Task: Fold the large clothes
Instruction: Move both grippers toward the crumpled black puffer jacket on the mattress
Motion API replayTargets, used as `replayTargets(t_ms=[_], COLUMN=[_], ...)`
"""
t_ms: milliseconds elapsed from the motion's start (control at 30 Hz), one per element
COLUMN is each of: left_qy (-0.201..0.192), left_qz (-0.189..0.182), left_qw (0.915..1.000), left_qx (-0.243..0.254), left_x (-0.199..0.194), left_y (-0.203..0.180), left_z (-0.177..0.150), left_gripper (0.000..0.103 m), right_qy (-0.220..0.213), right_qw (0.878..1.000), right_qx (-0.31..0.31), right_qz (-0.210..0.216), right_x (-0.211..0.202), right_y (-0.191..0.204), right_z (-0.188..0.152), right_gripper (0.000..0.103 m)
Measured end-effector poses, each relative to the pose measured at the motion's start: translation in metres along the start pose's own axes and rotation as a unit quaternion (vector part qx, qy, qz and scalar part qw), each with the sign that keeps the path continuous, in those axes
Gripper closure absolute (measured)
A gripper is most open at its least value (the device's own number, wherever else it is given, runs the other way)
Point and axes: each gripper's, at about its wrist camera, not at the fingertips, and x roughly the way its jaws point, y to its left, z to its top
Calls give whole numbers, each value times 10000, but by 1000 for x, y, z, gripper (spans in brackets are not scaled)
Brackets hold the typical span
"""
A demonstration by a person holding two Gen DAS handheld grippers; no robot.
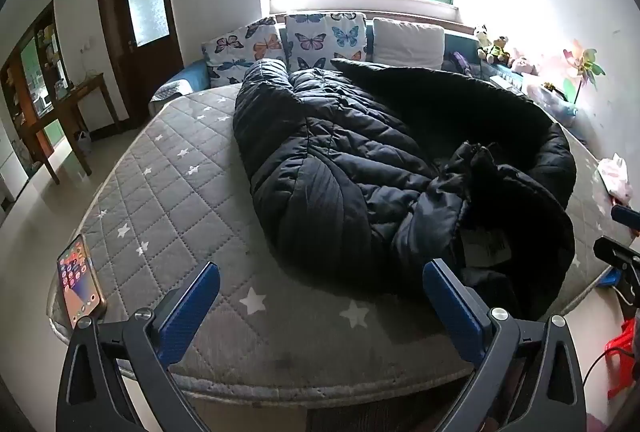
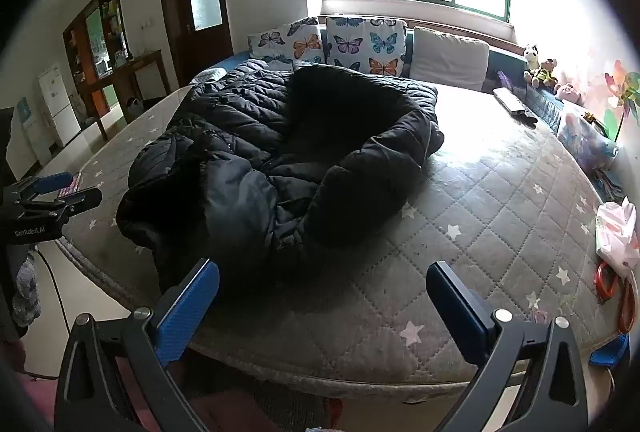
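A large black quilted down coat (image 1: 360,159) lies crumpled on a grey star-patterned mattress (image 1: 168,167), its lining partly turned out and its near end bunched. It also shows in the right wrist view (image 2: 280,159). My left gripper (image 1: 320,296) is open and empty, held above the mattress's near edge just short of the coat's hem. My right gripper (image 2: 322,296) is open and empty, over the near edge (image 2: 460,232) to the right of the coat. Each gripper shows at the edge of the other view, the right one (image 1: 618,254) and the left one (image 2: 56,191).
A phone (image 1: 80,280) stands at the mattress's near left corner. Butterfly pillows (image 1: 320,39) and a white pillow (image 1: 408,41) line the far side under the window. Plush toys (image 1: 496,47) and a pink cloth (image 2: 616,232) sit at the right. A wooden table (image 1: 72,111) stands left.
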Motion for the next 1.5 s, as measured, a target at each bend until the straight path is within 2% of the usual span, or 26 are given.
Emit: replayTargets(t_ms=[267, 533, 1500], left_qy=[136, 379, 560], left_qz=[45, 96, 99], left_qw=[9999, 9992, 9984], left_qx=[-19, 65, 32], left_x=[-6, 4, 17], left_y=[-1, -2, 0], left_z=[-13, -14, -14], left_gripper=[0, 0, 0], right_qy=[47, 29, 108], right_qw=[10000, 10000, 9995], right_qx=[25, -63, -292], right_qz=[59, 11, 45], right_x=[-2, -3, 6], right_y=[-6, 8, 16], right_z=[-3, -5, 0], right_gripper=[0, 0, 0])
